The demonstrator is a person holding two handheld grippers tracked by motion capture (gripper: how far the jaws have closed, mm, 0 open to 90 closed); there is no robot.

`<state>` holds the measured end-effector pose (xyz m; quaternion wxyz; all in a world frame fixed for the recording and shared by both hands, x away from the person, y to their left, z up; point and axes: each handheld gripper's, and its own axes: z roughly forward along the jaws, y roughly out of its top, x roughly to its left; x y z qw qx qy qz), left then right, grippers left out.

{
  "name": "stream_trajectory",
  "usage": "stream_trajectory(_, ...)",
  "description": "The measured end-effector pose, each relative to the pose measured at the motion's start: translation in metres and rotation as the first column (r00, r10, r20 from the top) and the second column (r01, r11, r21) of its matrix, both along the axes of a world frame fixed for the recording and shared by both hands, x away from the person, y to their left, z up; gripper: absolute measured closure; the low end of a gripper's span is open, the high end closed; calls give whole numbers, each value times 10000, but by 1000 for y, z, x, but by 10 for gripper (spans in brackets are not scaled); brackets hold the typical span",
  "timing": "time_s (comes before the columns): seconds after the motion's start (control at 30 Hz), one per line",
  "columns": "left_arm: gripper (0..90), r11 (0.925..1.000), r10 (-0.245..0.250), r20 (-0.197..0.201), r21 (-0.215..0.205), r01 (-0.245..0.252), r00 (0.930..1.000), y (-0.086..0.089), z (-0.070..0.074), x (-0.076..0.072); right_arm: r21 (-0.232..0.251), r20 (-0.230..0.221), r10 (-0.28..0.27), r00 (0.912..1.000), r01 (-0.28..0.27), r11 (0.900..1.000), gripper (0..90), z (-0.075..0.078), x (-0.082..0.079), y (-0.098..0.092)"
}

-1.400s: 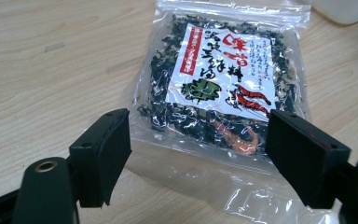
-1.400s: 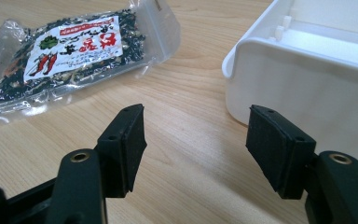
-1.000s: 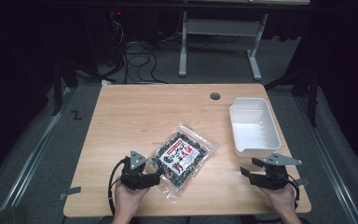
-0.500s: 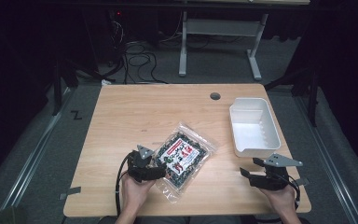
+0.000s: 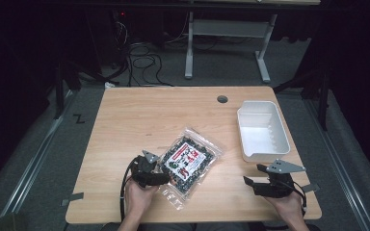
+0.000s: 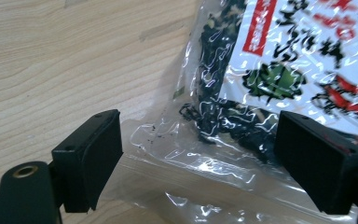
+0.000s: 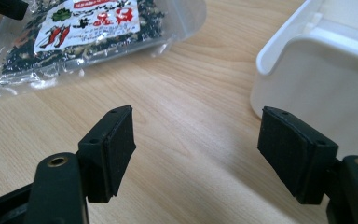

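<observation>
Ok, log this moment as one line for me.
left tool: open, jaws just closing slightly, astride the bag's clear edge | bag: flat on table | right tool: open, just widened, over bare wood | white bin: empty

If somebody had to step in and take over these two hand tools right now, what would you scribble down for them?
Left tool: jaws wide apart, just been opening then closing a little, straddling the near corner of the clear seaweed snack bag; pads not pressing it.
Right tool: open, nothing between its jaws, over bare table beside the near end of the white plastic bin.
Done: nothing moved; the bag lies flat at mid-table, the bin looks empty.
Left: probably close on the bag, lift it, take it to the bin.
</observation>
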<state>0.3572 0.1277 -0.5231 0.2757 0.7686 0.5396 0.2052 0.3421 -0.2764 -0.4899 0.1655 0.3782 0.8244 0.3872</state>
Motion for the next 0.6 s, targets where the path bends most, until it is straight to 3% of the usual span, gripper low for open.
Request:
stream_trajectory(0.1,171,9988,6,-55,480,-4,10000,-2,-3,1,-25,-66,123,9999,-123,9999,279,-1,0,2)
stream_trajectory(0.37,247,9996,166,-131,232,-163,9998,7,-4,5,-14,-309,352,9989,-353,9994,311,-4,1,6)
stream_trajectory(0.6,293,10000,64,-234,-30,-65,9997,12,-4,6,240,-189,428,9989,-423,9988,348,0,0,9)
